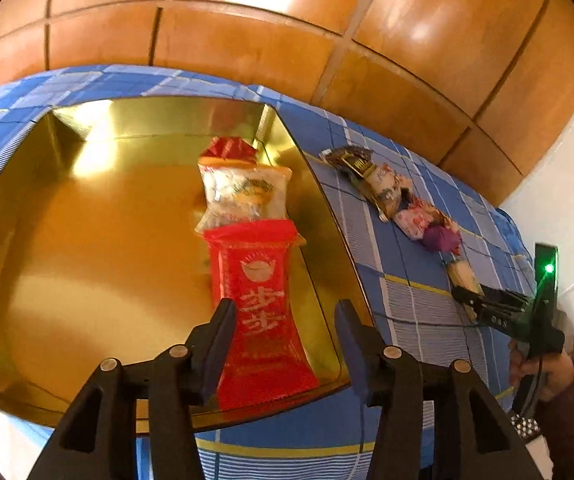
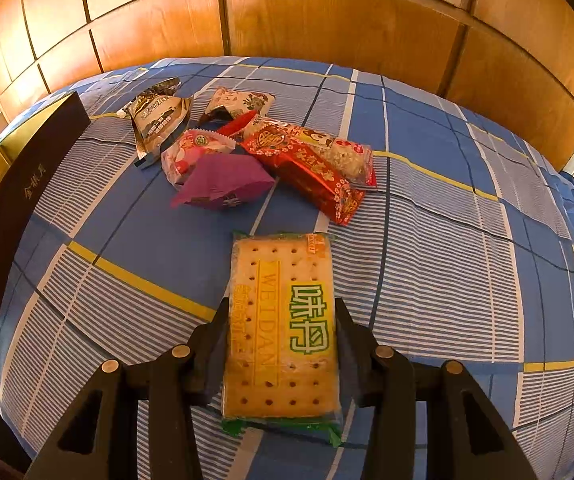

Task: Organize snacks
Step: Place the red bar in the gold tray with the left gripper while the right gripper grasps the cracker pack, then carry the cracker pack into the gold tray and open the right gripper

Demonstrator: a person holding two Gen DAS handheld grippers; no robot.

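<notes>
A gold tray (image 1: 87, 240) lies on the blue checked sheet. In it, three packets lie in a row: a long red packet (image 1: 261, 308), a clear packet (image 1: 243, 196) behind it, and a small red one (image 1: 227, 148) at the far end. My left gripper (image 1: 287, 320) stands open over the near end of the long red packet; the right pad is clear of it. My right gripper (image 2: 281, 320) is shut on a yellow cracker packet (image 2: 283, 328), with both pads on its long edges. Several loose snacks (image 2: 223, 180) lie in a heap beyond.
The tray's dark outer wall (image 2: 19, 200) stands at the left in the right wrist view. A wooden panelled wall (image 2: 327, 20) runs behind the bed. A hand and sleeve (image 1: 567, 380) hold the right gripper at the far right of the left wrist view.
</notes>
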